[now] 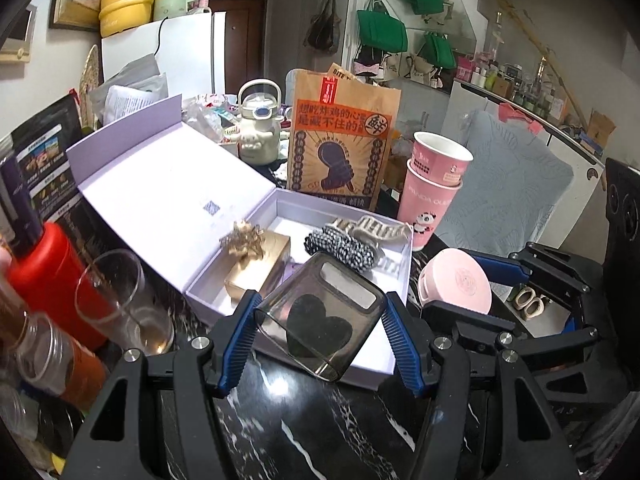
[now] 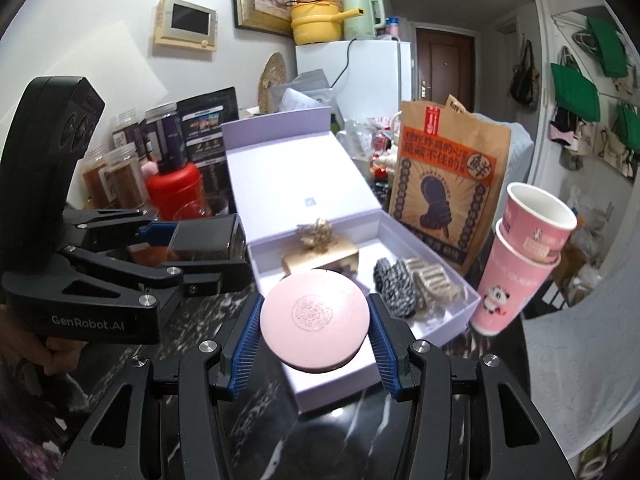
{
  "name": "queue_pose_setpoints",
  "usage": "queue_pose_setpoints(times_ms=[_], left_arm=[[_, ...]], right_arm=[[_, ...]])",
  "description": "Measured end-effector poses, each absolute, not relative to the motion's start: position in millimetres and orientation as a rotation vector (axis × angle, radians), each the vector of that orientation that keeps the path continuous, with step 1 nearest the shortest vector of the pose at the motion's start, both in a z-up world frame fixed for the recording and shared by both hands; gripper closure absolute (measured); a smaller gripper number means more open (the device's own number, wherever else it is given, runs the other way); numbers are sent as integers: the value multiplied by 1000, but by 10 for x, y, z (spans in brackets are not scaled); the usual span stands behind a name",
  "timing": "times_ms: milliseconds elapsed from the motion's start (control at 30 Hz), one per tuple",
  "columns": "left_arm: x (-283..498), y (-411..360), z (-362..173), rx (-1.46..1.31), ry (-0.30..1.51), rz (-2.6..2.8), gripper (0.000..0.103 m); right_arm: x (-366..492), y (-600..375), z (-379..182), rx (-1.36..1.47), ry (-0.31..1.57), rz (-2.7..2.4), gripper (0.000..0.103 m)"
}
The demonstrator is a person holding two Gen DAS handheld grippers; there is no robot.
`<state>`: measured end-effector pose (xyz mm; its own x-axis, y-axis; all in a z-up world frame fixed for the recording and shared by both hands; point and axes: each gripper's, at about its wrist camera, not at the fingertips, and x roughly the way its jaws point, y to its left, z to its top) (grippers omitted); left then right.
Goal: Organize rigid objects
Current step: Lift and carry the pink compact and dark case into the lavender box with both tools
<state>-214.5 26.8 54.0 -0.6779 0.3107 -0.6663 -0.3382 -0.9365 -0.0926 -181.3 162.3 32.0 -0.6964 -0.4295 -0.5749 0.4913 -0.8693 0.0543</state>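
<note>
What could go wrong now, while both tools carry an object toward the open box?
1. The left tool grips the smoky square case only by its edges, tilted; it may slip onto the marble top.
2. The lilac box already holds a gold gift box and hair clips, so free room looks small.
3. The right tool with the pink round compact could knock the stacked pink cups nearby.

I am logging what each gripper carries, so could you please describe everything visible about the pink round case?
The pink round case is a flat, matte, plastic-looking disc with a paler embossed medallion at the centre of its lid and a darker edge below. It looks closed and lies nearly level, tilted slightly toward the camera. The right gripper holds it by its rim, one blue ribbed pad on each side, in front of the open lilac box, above the dark marble tabletop.
</note>
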Motion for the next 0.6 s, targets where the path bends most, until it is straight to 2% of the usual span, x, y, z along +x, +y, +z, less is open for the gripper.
queue_pose_setpoints(times_ms=[600], left_arm=[[-2844,363,698,-969,128,2592,42]], right_arm=[[-2525,1683,484,799,147,-2537,53]])
